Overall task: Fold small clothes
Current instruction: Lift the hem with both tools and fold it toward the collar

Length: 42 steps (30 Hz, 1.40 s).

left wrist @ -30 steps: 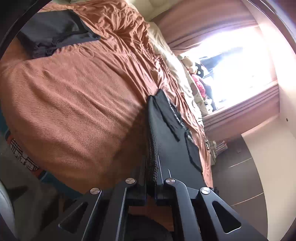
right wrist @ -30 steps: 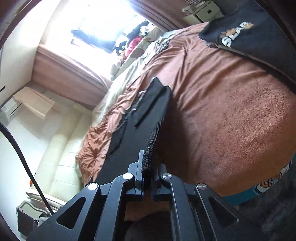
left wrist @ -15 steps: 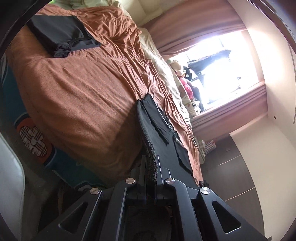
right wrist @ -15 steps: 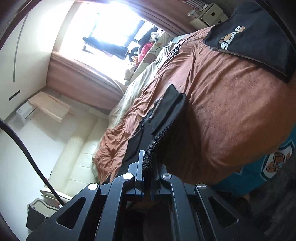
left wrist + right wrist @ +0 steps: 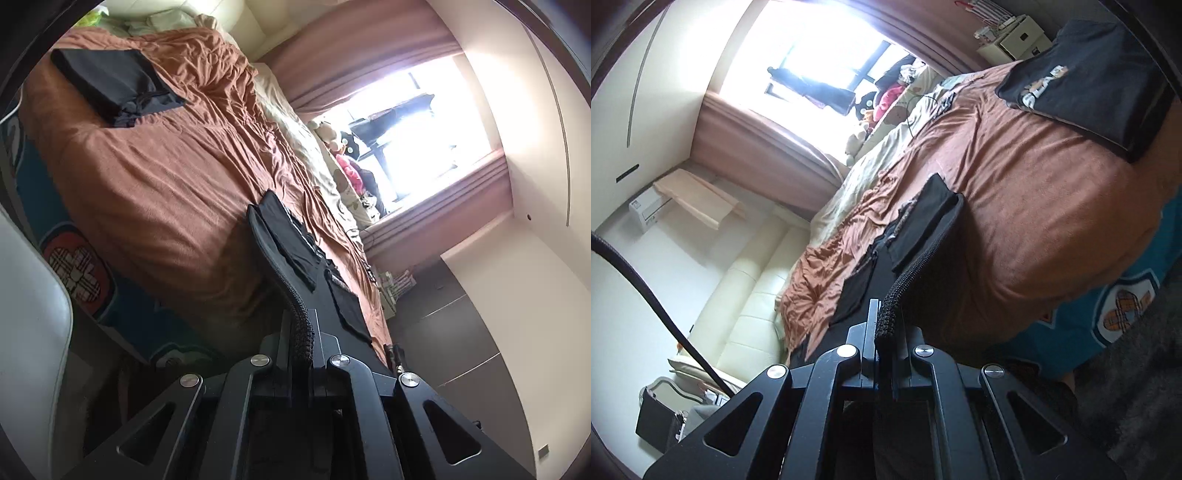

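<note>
Garment: a black garment (image 5: 295, 254) with a ribbed waistband, stretched taut between the two tongs and held in the air over the near edge of the bed; its far part seems to trail toward the blanket, though whether it touches there I cannot tell.
Left tongs (image 5: 301, 350): pressed together, pinching one end of the waistband.
Right tongs (image 5: 885, 338): pressed together, pinching the other end of the same waistband (image 5: 908, 280).
Bed: covered by a brown blanket (image 5: 155, 177), smooth near the near edge, rumpled toward the far side by the window.
Other clothes: one folded dark pile (image 5: 110, 85) sits toward a far corner of the bed in the left view; a folded black shirt with lettering (image 5: 1086, 85) sits toward the other far corner in the right view. Both lie well apart from the held garment.
Step in hand: judging by the taut, lifted hold, the garment is being carried and straightened before being laid down for folding.
Next move: probably lower it flat onto the open stretch of blanket between the two piles, keeping both ends level so the cloth lands unwrinkled, then let go and take new holds for the first fold.
</note>
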Each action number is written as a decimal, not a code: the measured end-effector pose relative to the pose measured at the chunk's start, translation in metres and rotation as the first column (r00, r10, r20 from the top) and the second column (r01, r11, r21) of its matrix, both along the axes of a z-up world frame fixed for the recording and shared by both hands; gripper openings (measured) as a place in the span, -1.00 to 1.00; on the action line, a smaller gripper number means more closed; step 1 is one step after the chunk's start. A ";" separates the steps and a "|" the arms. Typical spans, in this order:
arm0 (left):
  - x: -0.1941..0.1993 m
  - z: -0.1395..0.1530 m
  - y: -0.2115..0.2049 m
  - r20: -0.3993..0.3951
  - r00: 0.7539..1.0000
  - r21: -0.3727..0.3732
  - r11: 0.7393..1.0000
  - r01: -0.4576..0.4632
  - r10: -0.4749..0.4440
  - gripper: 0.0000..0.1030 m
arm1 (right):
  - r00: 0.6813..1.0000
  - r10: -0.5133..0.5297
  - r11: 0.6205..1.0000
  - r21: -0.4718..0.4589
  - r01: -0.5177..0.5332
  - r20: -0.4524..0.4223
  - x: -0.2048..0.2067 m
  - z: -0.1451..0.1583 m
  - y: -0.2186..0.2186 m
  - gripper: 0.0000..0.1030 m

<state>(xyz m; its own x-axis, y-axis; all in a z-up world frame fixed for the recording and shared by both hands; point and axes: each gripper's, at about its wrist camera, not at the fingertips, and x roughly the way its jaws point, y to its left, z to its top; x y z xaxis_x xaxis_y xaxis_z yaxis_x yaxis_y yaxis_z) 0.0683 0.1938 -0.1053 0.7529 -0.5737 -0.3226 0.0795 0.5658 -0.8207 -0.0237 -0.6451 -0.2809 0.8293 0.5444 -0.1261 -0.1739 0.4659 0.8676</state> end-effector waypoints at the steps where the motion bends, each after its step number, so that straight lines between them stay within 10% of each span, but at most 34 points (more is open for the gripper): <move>1: -0.004 0.000 0.001 0.002 1.000 0.000 1.000 -0.003 0.003 -0.92 | 1.000 0.001 1.000 -0.001 -0.001 0.002 -0.004 0.000 0.000 -0.99; 16: -0.008 0.017 0.010 0.024 0.999 -0.028 0.999 -0.020 0.020 -0.92 | 0.998 0.011 0.999 -0.031 -0.010 0.060 0.001 0.019 -0.005 -0.99; 42: 0.156 0.088 -0.027 0.046 0.998 0.045 0.998 -0.034 0.032 -0.91 | 0.995 -0.004 0.997 0.082 -0.004 0.096 0.158 0.058 0.001 -0.99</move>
<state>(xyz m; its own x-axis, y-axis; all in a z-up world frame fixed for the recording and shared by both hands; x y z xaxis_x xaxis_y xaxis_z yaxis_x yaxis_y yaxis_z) 0.2242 0.1672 -0.0177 0.7857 -0.5336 -0.3129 0.0966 0.6056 -0.7899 0.1346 -0.6441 -0.2229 0.8352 0.5499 -0.0009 -0.2582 0.3936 0.8823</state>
